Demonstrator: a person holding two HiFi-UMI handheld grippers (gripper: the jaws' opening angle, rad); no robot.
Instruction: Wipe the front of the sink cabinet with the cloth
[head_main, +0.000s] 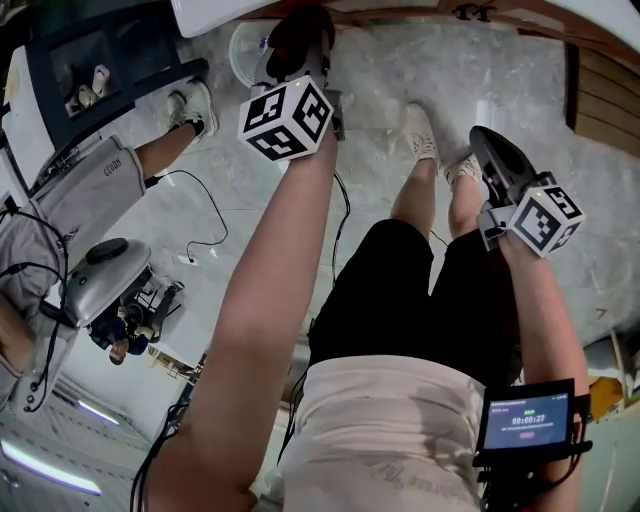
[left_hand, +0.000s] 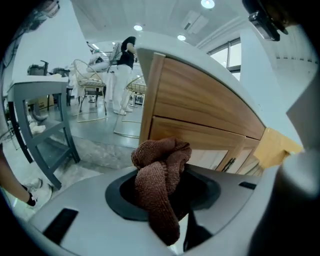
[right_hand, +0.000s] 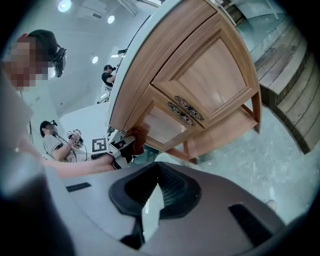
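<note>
Currently, the left tool is clamping a brown knitted cloth between its jaws, with one bunched end protruding past the jaw tips and a strip hanging down toward the camera. In the left gripper view, the cloth is sitting directly in front of the light-brown wooden sink cabinet, level with the seam between its upper and lower panels. In the right gripper view, the cloth is lying just beside the cabinet's lower front corner; contact cannot be confirmed. The right tool is holding its jaws together with nothing between them and is pointing toward the panelled cabinet doors, well apart from them, above the grey marbled floor.
</note>
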